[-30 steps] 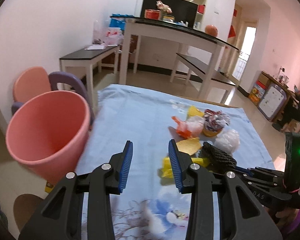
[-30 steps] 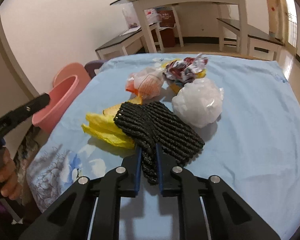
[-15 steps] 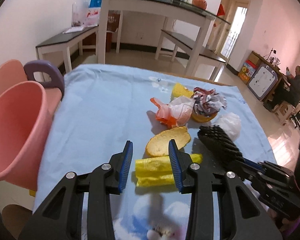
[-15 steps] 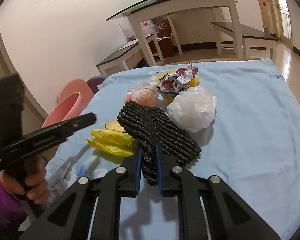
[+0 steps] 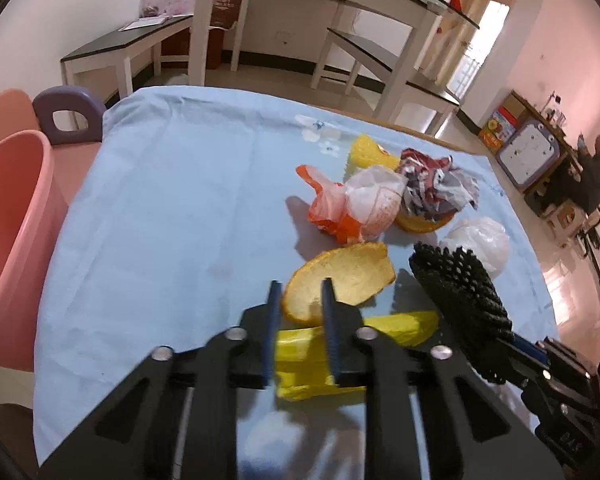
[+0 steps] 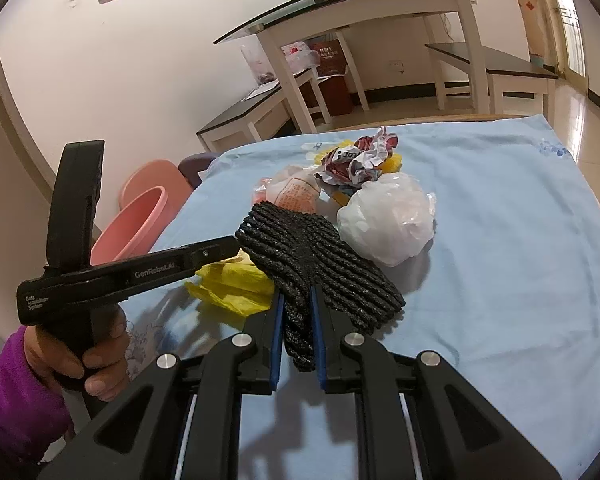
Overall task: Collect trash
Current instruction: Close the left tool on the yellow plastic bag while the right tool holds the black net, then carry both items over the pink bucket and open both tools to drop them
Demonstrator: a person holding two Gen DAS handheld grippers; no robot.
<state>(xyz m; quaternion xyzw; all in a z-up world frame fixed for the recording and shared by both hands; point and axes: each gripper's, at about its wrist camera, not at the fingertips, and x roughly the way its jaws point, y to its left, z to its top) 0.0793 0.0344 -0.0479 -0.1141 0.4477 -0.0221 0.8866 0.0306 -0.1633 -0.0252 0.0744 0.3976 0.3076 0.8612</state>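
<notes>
The right gripper (image 6: 296, 320) has its jaws closed on the black knitted net (image 6: 316, 256), pinching its narrow near end in the lower middle of the right wrist view, while the wide part of the net lies on the blue tablecloth (image 6: 500, 240) ahead of the fingers. The left gripper (image 5: 298, 312) has its jaws apart with a narrow gap, and between its blue fingertips (image 5: 274, 304) the near edge of the orange peel (image 5: 340, 276) and the yellow crumpled plastic (image 5: 340, 344) show; whether the pads touch either of them I cannot tell. In the left wrist view the black net is at the lower right, just beside the yellow plastic. Behind the peel, toward the middle right of this view, lies the orange and white plastic bag (image 5: 352, 208), touching the crumpled printed wrapper (image 5: 436, 188), which sits on another piece of orange peel (image 5: 420, 222). A yellow peel piece (image 5: 366, 152) is just behind them. The white plastic ball (image 5: 484, 240) is at the right, near the far end of the net. In the right wrist view this white ball (image 6: 388, 224) is just right of the net and the wrapper (image 6: 360, 160) is above it. The pink bin (image 5: 8, 220) stands at the left edge of the left wrist view, beside the table, with a purple chair back (image 5: 68, 114) behind it.
</notes>
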